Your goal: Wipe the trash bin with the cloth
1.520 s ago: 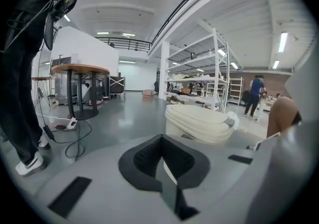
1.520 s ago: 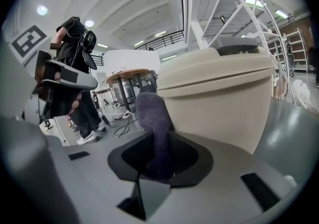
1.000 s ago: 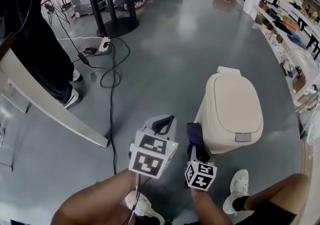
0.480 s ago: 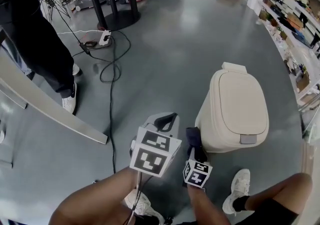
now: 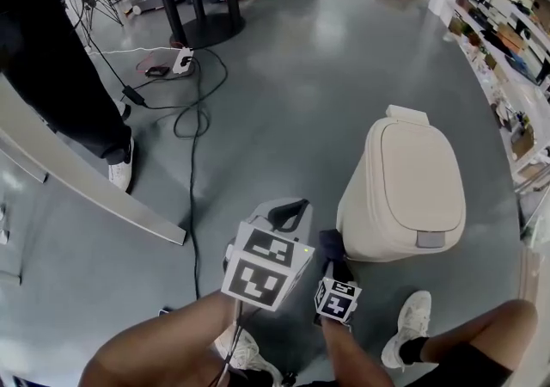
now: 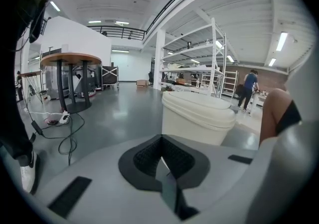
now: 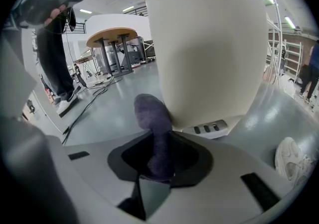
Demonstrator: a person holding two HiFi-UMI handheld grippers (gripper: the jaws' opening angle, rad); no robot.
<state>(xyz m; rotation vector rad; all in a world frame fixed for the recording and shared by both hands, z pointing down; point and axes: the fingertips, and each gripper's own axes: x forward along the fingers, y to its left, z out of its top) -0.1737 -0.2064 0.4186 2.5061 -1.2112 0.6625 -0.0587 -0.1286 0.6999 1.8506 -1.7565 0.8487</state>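
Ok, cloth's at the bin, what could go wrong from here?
1. Only a short tuft of the cloth sticks out past the right gripper, so the hard jaws might scrape the trash bin instead.
2. It stands free on the smooth floor and the left gripper isn't bracing it; pushing may slide it.

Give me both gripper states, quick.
Left gripper: closed, nothing in the jaws.
Right gripper: closed on the cloth.

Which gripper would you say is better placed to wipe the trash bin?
Right: the right gripper holds the cloth beside the trash bin; the left gripper is shut, empty.
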